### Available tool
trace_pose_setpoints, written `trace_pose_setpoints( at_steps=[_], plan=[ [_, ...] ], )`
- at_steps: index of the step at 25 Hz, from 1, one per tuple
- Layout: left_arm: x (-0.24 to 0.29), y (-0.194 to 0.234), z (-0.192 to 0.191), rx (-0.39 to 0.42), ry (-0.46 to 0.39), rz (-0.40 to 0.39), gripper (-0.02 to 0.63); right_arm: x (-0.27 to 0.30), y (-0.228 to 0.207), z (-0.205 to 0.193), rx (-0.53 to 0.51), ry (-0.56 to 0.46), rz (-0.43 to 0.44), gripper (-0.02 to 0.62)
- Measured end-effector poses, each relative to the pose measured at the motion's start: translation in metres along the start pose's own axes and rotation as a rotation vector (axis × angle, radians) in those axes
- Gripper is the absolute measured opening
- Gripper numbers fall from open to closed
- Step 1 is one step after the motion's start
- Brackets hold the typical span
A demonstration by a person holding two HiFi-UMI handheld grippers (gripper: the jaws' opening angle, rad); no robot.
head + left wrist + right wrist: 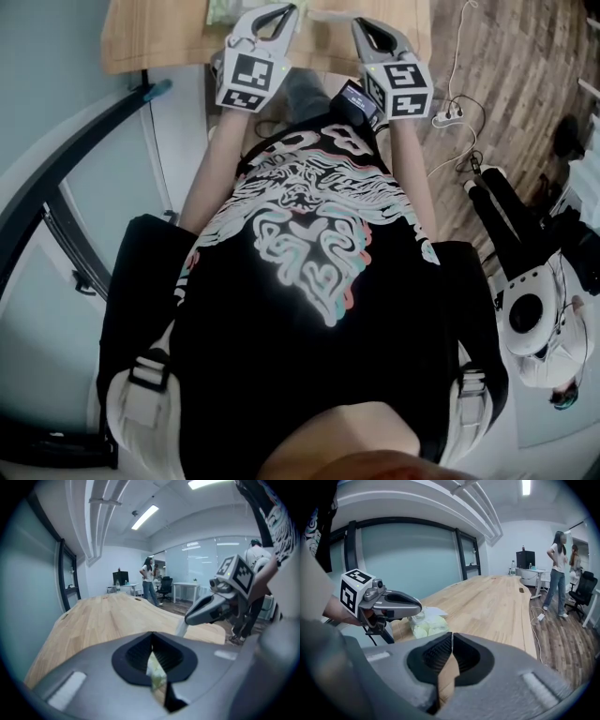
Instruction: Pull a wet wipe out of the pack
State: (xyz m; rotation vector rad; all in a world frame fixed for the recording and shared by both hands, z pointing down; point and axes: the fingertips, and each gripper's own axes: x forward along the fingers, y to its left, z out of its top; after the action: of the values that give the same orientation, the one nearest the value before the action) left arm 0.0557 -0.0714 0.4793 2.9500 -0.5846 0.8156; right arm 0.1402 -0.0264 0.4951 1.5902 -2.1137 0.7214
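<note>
The left tongs [151,637] and right tongs [452,637] hover closed and empty over the table's [497,602] near-left corner by the pack [425,623]; better open both, pin the pack, then pinch a wipe.

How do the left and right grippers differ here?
The left gripper hangs over the pack; the right gripper over bare table beside it. The left gripper's gap shows green pack, the right gripper's shows wood. Both have jaws together, tips angled toward each other.
</note>
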Motion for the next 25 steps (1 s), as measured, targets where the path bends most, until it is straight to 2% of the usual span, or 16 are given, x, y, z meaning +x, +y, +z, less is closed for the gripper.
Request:
trace_pose_setpoints(
  at_steps=[15, 18, 25],
  plan=[
    [0.015, -0.015, -0.008, 0.0, 0.021, -0.035, -0.012, 0.006, -0.016, -0.016, 0.001, 0.028, -0.038, 0.011],
    [0.015, -0.015, -0.008, -0.001, 0.022, -0.036, -0.012, 0.006, -0.017, -0.018, 0.011, 0.038, -0.032, 0.054],
    [0.013, -0.01, 0.0, 0.003, 0.006, -0.02, -0.012, 0.003, -0.019, -0.013, 0.01, 0.021, -0.038, 0.066]
  ],
)
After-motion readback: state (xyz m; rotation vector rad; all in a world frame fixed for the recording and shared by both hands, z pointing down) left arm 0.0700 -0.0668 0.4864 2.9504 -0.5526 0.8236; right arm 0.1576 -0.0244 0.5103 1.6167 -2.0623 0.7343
